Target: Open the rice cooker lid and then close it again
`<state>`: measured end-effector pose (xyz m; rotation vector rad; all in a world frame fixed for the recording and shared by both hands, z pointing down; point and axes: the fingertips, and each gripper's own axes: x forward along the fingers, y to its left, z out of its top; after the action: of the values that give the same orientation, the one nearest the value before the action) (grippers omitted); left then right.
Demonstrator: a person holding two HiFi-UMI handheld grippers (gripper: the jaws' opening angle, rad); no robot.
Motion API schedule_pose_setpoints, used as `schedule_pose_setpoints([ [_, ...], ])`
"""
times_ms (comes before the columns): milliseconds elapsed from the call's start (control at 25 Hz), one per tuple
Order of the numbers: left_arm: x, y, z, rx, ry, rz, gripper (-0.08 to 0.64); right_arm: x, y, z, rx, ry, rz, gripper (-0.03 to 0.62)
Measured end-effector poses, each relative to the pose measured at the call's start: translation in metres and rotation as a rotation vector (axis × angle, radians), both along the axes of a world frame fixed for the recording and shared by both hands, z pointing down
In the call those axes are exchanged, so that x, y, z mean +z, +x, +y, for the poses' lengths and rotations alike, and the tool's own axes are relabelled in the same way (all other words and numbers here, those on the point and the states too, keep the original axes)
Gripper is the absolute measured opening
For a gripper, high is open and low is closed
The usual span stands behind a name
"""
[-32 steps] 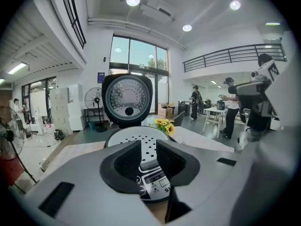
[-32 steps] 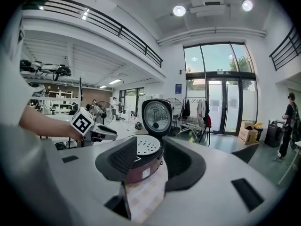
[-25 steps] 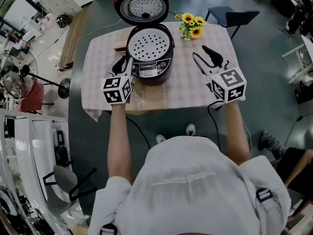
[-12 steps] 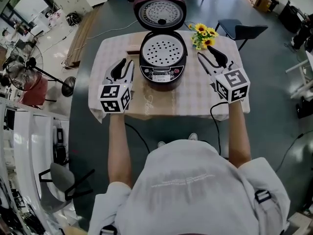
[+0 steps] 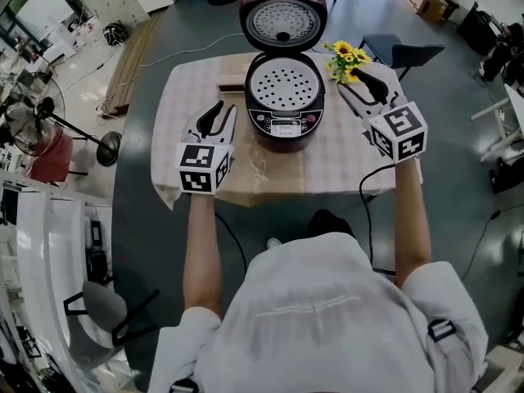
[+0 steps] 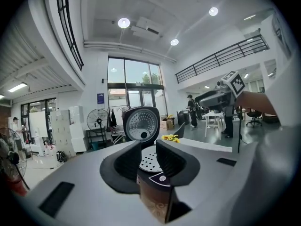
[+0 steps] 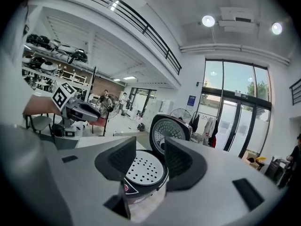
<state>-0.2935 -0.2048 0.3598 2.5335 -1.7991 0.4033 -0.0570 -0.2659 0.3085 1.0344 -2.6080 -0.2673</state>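
Maroon rice cooker sits at the far edge of the bench, its lid standing open. You flank it with 2 empty claws: left claw partly spread, right claw wider, likely poised to close the lid.

Grey T-shirt, seemingly 2 dark shoulder straps

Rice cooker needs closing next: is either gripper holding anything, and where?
Nothing is held. Left gripper and right gripper, whose jaws just opened further, are empty beside the rice cooker.
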Motion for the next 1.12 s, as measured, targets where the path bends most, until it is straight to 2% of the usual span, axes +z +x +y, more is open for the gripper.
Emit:
schedule_pose_setpoints([
  [240,0.002,0.002,-0.02,0.029,0.007,0.004,0.107,-0.012,-0.009,-0.037,-0.023,0.036,0.063,0.204],
  [800,0.003,0.0,-0.108,-0.015,-0.037,-0.016,0.107,-0.043,-0.053,-0.198,-0.163,0.123,0.147,0.209],
  [1120,0.014,-0.001,-0.133,-0.036,-0.081,-0.008,0.107,-0.03,-0.077,-0.255,-0.245,0.082,0.225,0.229],
])
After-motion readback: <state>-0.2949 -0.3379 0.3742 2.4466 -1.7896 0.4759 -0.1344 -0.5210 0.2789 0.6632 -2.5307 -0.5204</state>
